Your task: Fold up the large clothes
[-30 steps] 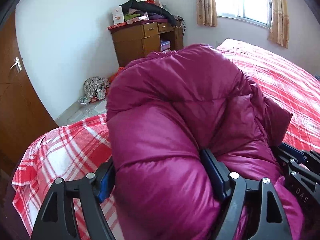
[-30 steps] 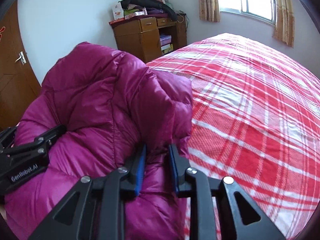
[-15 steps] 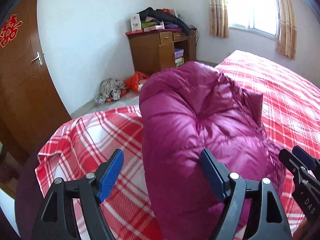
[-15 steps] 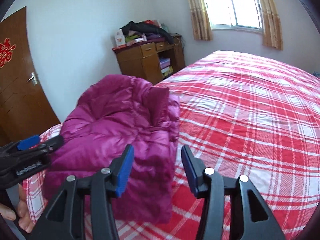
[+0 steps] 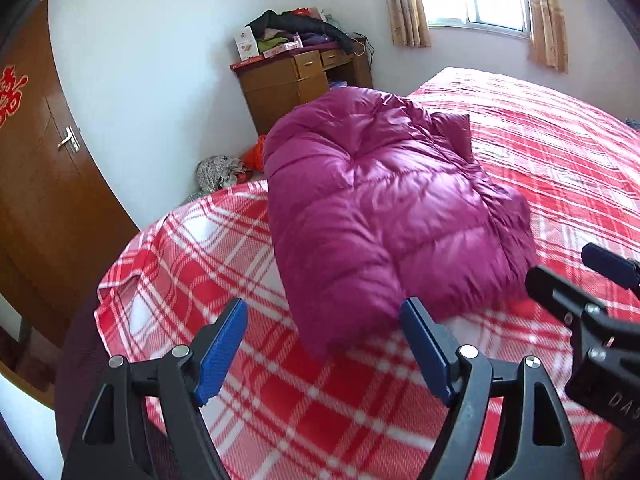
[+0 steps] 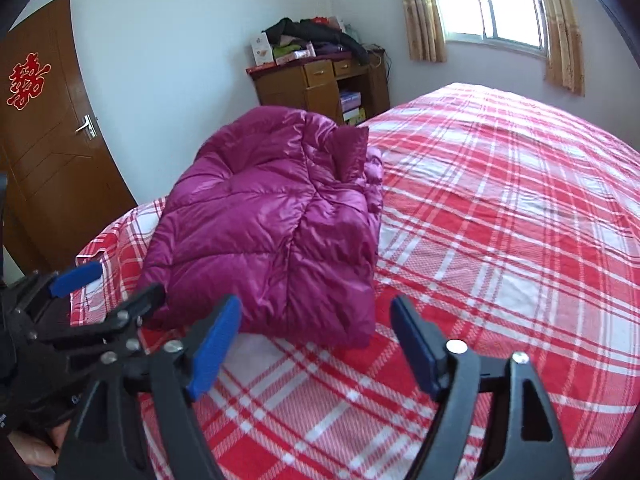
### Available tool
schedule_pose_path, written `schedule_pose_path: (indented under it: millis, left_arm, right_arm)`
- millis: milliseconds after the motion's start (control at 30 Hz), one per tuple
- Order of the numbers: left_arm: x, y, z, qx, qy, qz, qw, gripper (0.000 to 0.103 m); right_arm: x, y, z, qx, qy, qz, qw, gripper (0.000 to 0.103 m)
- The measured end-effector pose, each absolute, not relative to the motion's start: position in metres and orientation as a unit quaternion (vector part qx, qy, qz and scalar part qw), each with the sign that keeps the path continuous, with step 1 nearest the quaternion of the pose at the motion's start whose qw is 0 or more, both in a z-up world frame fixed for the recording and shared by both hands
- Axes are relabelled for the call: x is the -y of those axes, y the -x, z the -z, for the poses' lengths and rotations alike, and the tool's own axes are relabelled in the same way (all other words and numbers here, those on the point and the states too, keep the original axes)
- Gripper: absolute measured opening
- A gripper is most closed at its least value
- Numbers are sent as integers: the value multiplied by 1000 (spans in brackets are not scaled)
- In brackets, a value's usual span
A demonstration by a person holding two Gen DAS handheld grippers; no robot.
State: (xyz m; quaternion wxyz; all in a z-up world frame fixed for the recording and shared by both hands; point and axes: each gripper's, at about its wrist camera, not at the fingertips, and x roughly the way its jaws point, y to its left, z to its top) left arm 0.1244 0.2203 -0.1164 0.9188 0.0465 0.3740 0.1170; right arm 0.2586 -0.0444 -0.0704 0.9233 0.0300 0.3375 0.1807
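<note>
Nearest to me, at six o'clock in each wrist view, my own fingers stand wide apart with nothing between them: left gripper [image 5: 322,346] and right gripper [image 6: 316,344], two in all, both over bare plaid. A second ago both were buried in the puffy cloth, the right one pinched on a fold; half a second ago they had let go; now they have drawn back clear of it. That tells me the last fold is laid and released, so I judge this garment done (or very nearly, since the puff may spring open a little).

Just beyond my fingertips, at twelve o'clock, lies the one jacket [image 6: 276,220], magenta and quilted, folded into a thick bundle near the corner of the bed [image 6: 500,240]. It rests on the red-and-white cover, touching neither gripper. A flap stands up at its far edge, toward one o'clock.

In the left view my right gripper shows at three o'clock; in the right view the left one shows at nine o'clock.

Farther off, at eleven o'clock, stands one cabinet [image 6: 320,80] piled with clothes and boxes. One door [image 6: 48,152] is at nine o'clock, and one window [image 6: 492,0] with two curtains at one o'clock.
</note>
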Motion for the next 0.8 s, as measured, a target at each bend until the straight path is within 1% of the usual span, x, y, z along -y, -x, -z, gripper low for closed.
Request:
schedule_pose_path:
  millis: [167,267,500,600,700,800]
  left_arm:
    - [-226,-91,116,-390,-17,-116,913,80]
    - [-226,-70,114,-387,-11,-107,916,80]
    - [-220,-36,100,-372,7,-97,923,80]
    - [-217,-24,77,-339,-3,-114,934,80]
    - [-216,-6,50,-282,-11,-129,951,80]
    - [-218,7,32,-250,-4,-136,959,82]
  right_arm:
    - [51,-236,63,-332,-32,-165,928,87]
    - [54,-227,59,-332,-35,-154,930,91]
    - [55,-203,38,-310,-28,-137,940,92]
    - [58,-190,24,-282,-22,-128,951,94]
    - [62,-174,5,-241,-22,-123,962,98]
    - [65,-160,-14,-204,-26,-120,971,100]
